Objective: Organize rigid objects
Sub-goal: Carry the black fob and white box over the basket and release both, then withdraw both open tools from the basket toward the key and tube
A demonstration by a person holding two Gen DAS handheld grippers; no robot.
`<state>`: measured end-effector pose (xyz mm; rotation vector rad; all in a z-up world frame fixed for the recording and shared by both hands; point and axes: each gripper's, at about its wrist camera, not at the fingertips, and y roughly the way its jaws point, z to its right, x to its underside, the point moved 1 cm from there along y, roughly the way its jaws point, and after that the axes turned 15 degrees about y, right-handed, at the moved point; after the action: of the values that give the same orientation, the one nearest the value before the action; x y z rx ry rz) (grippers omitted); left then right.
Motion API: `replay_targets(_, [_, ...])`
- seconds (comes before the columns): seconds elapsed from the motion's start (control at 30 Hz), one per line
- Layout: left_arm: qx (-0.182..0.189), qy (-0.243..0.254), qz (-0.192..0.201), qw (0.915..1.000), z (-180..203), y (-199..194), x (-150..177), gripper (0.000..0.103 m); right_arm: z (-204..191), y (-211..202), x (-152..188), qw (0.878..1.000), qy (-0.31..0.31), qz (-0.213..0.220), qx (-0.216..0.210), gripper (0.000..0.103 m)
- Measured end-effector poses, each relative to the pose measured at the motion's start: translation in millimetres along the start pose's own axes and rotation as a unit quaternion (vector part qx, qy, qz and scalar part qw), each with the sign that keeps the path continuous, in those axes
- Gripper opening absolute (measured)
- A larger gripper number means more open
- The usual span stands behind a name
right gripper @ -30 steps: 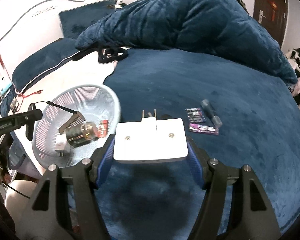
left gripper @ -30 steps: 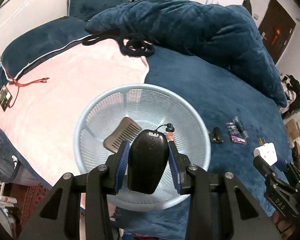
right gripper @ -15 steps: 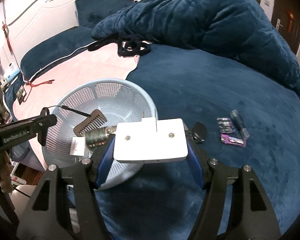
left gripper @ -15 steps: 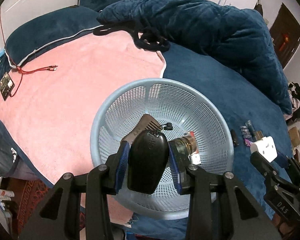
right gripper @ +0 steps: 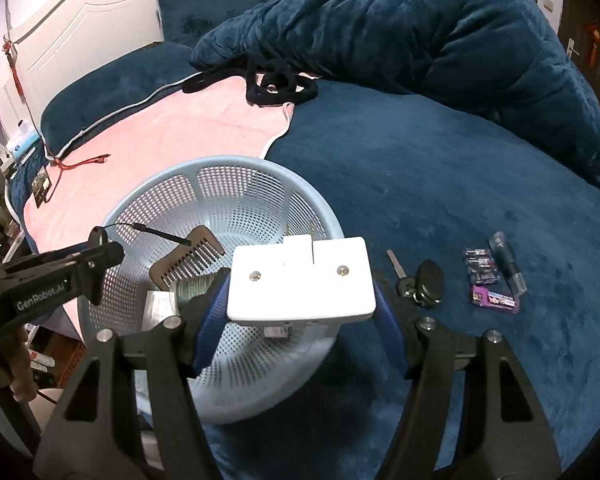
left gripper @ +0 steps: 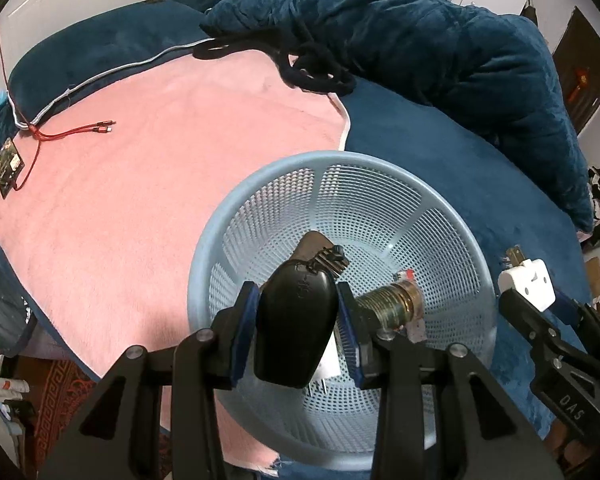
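While my left tool (left gripper: 296, 332) grips the black key fob (left gripper: 296, 328) and my right tool (right gripper: 300, 312) clamps the white plug adapter (right gripper: 302, 280) over the basket (right gripper: 180, 176), releasing carelessly could bounce either out.

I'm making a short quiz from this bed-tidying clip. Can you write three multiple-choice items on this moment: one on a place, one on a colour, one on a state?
1. Where does the comb lie?
A. in the basket
B. on the pink blanket
C. beside the batteries

2. What colour is the plug adapter in the right gripper?
A. black
B. white
C. red

3. What is the left gripper doing?
A. standing open with nothing in it
B. clamping a black case
C. lying on the bed

Answers:
1 A, the comb rests on the basket's mesh floor.
2 B, the flat block between the blue pads is white.
3 B, both pads press the case's sides.
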<state>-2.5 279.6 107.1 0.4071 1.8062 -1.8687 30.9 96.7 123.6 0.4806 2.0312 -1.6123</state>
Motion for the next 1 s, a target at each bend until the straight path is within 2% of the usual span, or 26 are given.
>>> replay_targets(0.4, [0.015,0.000,-0.002,0.9999,-10,24,-19,0.040,-20,32,-31,0.998,0.032,-0.015,-0.052,0.068])
replay_targets(0.43, [0.015,-0.002,-0.001,0.9999,-11,24,-19,0.043,-20,32,-32,0.997,0.037,-0.015,-0.058,0.068])
replay_targets(0.5, [0.010,-0.006,-0.003,0.9999,-13,23,-18,0.080,-19,32,-31,0.997,0.047,-0.018,-0.060,0.072])
replay_targets(0.57, [-0.001,-0.008,-0.006,0.9999,-15,22,-17,0.095,-17,30,-29,0.997,0.050,-0.017,-0.059,0.081])
replay_targets(0.6, [-0.006,-0.006,-0.009,0.9999,-15,21,-16,0.097,-16,28,-27,0.997,0.051,-0.016,-0.055,0.084])
replay_targets(0.67, [-0.016,-0.005,-0.017,0.9997,-15,19,-14,0.097,-13,24,-24,0.998,0.050,-0.014,-0.047,0.096])
replay_targets(0.7, [-0.021,-0.006,-0.020,0.9996,-16,18,-13,0.097,-12,22,-22,0.998,0.051,-0.013,-0.044,0.098])
replay_targets(0.8, [-0.030,-0.009,-0.021,0.9993,-17,13,-8,0.101,-7,15,-20,0.998,0.051,-0.010,-0.034,0.100])
replay_targets(1.0, [-0.040,-0.007,-0.018,0.9990,-16,1,-1,0.102,1,4,-15,0.999,0.052,-0.004,-0.016,0.103])
